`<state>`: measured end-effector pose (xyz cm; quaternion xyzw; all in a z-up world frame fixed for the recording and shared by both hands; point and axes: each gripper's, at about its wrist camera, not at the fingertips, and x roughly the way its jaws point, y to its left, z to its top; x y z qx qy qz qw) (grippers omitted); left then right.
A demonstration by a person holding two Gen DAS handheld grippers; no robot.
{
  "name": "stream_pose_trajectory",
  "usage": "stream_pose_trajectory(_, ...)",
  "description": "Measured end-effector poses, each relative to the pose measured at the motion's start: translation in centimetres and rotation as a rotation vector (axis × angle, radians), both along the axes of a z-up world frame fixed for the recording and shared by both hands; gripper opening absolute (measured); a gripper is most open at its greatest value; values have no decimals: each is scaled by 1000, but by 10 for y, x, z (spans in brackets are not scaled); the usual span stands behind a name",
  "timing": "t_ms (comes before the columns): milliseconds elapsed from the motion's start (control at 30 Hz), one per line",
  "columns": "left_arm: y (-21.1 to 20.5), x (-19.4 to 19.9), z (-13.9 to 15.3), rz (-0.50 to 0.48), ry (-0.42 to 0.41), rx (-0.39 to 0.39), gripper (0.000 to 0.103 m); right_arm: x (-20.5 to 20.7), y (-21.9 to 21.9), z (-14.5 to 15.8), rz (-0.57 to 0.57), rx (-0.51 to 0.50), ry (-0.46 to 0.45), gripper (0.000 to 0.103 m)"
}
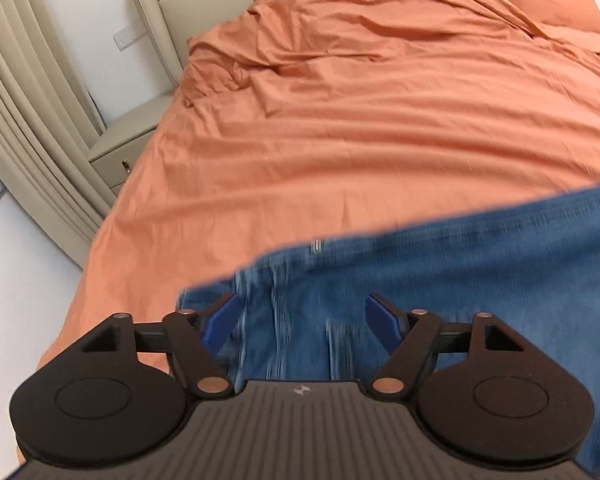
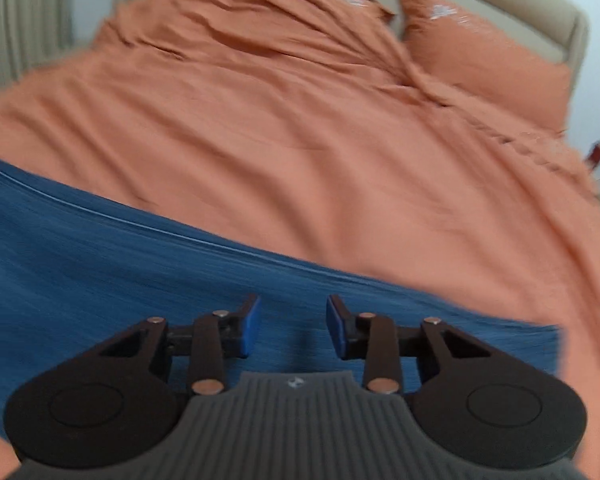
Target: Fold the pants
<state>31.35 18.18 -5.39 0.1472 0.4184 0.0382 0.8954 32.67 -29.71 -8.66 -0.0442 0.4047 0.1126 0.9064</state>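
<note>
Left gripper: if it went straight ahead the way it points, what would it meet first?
Most likely the blue jeans, spread right beneath the open left gripper; past them lies the orange bedsheet. Blur leaves depth uncertain.

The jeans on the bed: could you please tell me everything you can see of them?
The jeans are blue denim with paler faded streaks, lying spread across the near part of the orange bed cover. A light seam line runs along their far edge in the right wrist view. Both views are motion-blurred, so pockets and waistband cannot be made out. The left gripper and right gripper are over the fabric, jaws apart, gripping nothing; whether they touch it is unclear.
</note>
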Motion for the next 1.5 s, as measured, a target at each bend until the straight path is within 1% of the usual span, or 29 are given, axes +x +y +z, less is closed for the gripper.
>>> stream_pose_trajectory(100, 14, -18, -8, 7, 20, 2, 81, 2, 55, -4, 72, 115, 9, 28)
stream_pose_trajectory(167, 26, -27, -13, 20, 30, -16, 79, 7, 94, -7, 106, 148, 13, 28)
stream_pose_trajectory(267, 42, -36, -19, 26, 30, -49, 79, 22, 136, -16, 118, 175, 55, 27)
stream_pose_trajectory(333, 50, -39, -24, 27, 29, -61, 79, 41, 151, -31, 98, 174, 139, 23)
stream_pose_trajectory(367, 54, -39, -26, 24, 26, -73, 79, 49, 159, -41, 86, 167, 178, 19)
stream_pose_trajectory(400, 57, -39, -28, 24, 21, -85, 79, 52, 167, -49, 77, 145, 197, 19)
stream_pose_trajectory(467, 64, -37, -31, 24, 10, -107, 79, 60, 175, -59, 57, 107, 175, 16)
stream_pose_trajectory(533, 69, -36, -33, 20, -2, -128, 79, 72, 179, -63, 21, 111, 155, 16)
stream_pose_trajectory(600, 73, -36, -35, 15, -17, -144, 79, 85, 181, -67, -11, 108, 146, 11)
stream_pose_trajectory(667, 78, -37, -36, 15, -32, -166, 79, 92, 185, -70, -27, 92, 111, 8)
stream_pose_trajectory(700, 80, -38, -37, 17, -38, -178, 80, 98, 189, -71, -37, 76, 94, 8)
stream_pose_trajectory(833, 88, -48, -31, 40, -64, -229, 80, 116, 194, -71, -72, 74, 92, 8)
stream_pose_trajectory(867, 89, -51, -28, 45, -67, -237, 80, 115, 194, -67, -79, 74, 86, 8)
stream_pose_trajectory(933, 91, -62, -21, 46, -78, -239, 80, 107, 185, -54, -86, 100, 50, 17)
stream_pose_trajectory(1000, 93, -71, -15, 39, -75, -235, 79, 87, 175, -38, -63, 120, 33, 24)
stream_pose_trajectory(1100, 93, -80, -12, 56, -76, -221, 78, 52, 154, -18, -51, 123, 5, 30)
stream_pose_trajectory(1167, 95, -83, -14, 72, -63, -236, 74, 28, 131, -9, -67, 123, 4, 30)
stream_pose_trajectory(1200, 94, -81, -18, 74, -52, -232, 71, 14, 116, -6, -84, 121, 1, 31)
stream_pose_trajectory(1233, 94, -78, -24, 82, -46, -212, 68, 2, 103, -4, -101, 113, 0, 32)
stream_pose_trajectory(1300, 95, -70, -39, 105, -35, -186, 68, -20, 74, -3, -135, 85, 4, 32)
stream_pose_trajectory(1400, 104, -53, -58, 168, -8, -207, 67, -50, 26, 1, -210, 65, 24, 33)
stream_pose_trajectory(1467, 107, -43, -67, 188, 9, -194, 72, -68, -7, 5, -273, 66, 34, 34)
stream_pose_trajectory(1500, 107, -39, -70, 198, 18, -184, 75, -78, -26, 9, -311, 66, 35, 34)
